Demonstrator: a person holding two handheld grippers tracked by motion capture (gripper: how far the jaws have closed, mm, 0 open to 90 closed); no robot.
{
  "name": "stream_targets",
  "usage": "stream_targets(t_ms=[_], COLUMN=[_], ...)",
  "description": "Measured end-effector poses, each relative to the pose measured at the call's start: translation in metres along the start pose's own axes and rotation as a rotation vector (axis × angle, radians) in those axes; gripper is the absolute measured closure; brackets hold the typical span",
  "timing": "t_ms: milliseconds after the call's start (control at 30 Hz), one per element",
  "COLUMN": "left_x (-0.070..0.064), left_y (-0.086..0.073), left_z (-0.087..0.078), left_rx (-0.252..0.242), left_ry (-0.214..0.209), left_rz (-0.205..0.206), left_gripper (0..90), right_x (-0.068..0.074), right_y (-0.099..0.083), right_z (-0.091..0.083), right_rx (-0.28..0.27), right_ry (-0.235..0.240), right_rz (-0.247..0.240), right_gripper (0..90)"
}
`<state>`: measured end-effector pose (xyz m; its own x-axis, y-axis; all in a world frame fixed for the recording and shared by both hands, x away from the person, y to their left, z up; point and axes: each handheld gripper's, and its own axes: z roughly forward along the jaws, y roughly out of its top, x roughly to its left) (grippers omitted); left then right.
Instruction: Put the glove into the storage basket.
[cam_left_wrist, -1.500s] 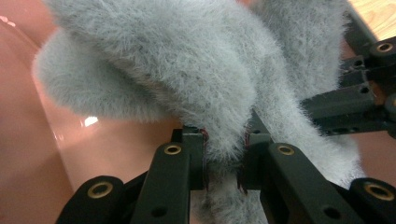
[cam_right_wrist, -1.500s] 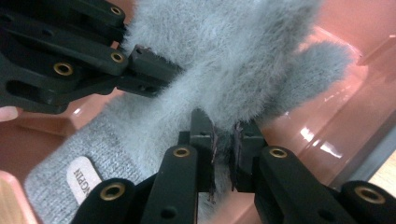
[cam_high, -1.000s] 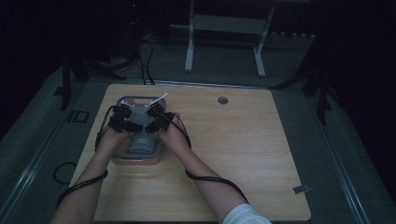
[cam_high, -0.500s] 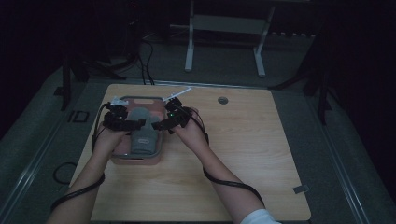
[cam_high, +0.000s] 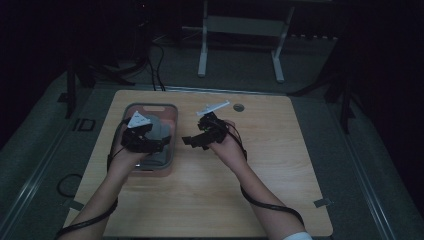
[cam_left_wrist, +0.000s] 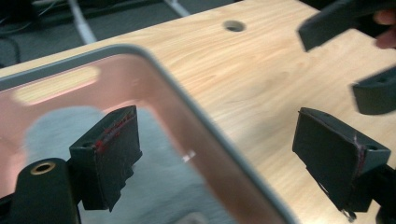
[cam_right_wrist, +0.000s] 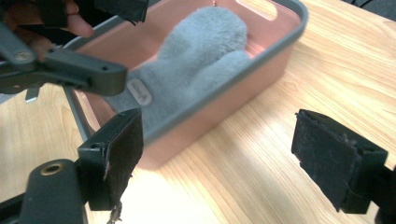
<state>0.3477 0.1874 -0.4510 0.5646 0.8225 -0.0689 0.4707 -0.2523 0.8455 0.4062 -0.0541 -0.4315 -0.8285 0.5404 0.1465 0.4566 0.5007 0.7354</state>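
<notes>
Two tools spread, empty: left tool (cam_high: 150, 141) over pink tub (cam_high: 171, 111) holding grey mitten (cam_right_wrist: 196, 56) near tabletop (cam_high: 280, 170) left edge; right tool (cam_high: 192, 141) just beside tub.

Your two black claws, left claw (cam_high: 159, 143) topped by a grey three-cornered plate, red-edged pads, brass screw eyelets, right claw (cam_high: 189, 141), black cables trailing along your forearms, white sleeve edge
</notes>
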Motion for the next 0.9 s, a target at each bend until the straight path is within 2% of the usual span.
stream_targets(t_ms=[33,133,167,233,367,500,633,733,900], left_x=[-0.013,-0.025,-0.025,-0.035,-0.049,-0.063,-0.077,-0.087,-0.102], left_y=[0.000,-0.001,-0.001,-0.002,-0.005,-0.008,-0.009,-0.012,-0.022], left_z=[0.003,0.008,0.008,0.011,0.013,0.017,0.022,0.029,0.043], left_rx=[-0.010,-0.013,-0.013,-0.010,-0.011,-0.009,-0.009,0.000,0.019], left_ry=[-0.041,-0.078,-0.078,-0.129,-0.170,-0.206,-0.239,-0.267,-0.309], left_rz=[0.018,0.036,0.036,0.048,0.076,0.095,0.124,0.133,0.146], left_gripper=[15.5,15.5,15.5,15.5,15.5,15.5,15.5,15.5,15.5], right_x=[-0.004,-0.009,-0.009,-0.014,-0.019,-0.020,-0.022,-0.024,-0.027], right_y=[-0.012,-0.024,-0.024,-0.035,-0.051,-0.066,-0.083,-0.096,-0.115], right_z=[-0.010,-0.019,-0.019,-0.025,-0.034,-0.041,-0.048,-0.053,-0.055], right_rx=[-0.008,-0.004,-0.004,-0.005,-0.005,0.009,0.014,0.014,0.007], right_ry=[-0.012,-0.017,-0.017,-0.016,-0.012,-0.020,-0.011,-0.019,-0.006], right_rz=[-0.018,-0.022,-0.022,-0.018,-0.014,-0.045,-0.051,-0.061,-0.059], right_gripper=[16.7,16.6,16.6,16.7,16.6,16.6,16.6,16.7,16.7])
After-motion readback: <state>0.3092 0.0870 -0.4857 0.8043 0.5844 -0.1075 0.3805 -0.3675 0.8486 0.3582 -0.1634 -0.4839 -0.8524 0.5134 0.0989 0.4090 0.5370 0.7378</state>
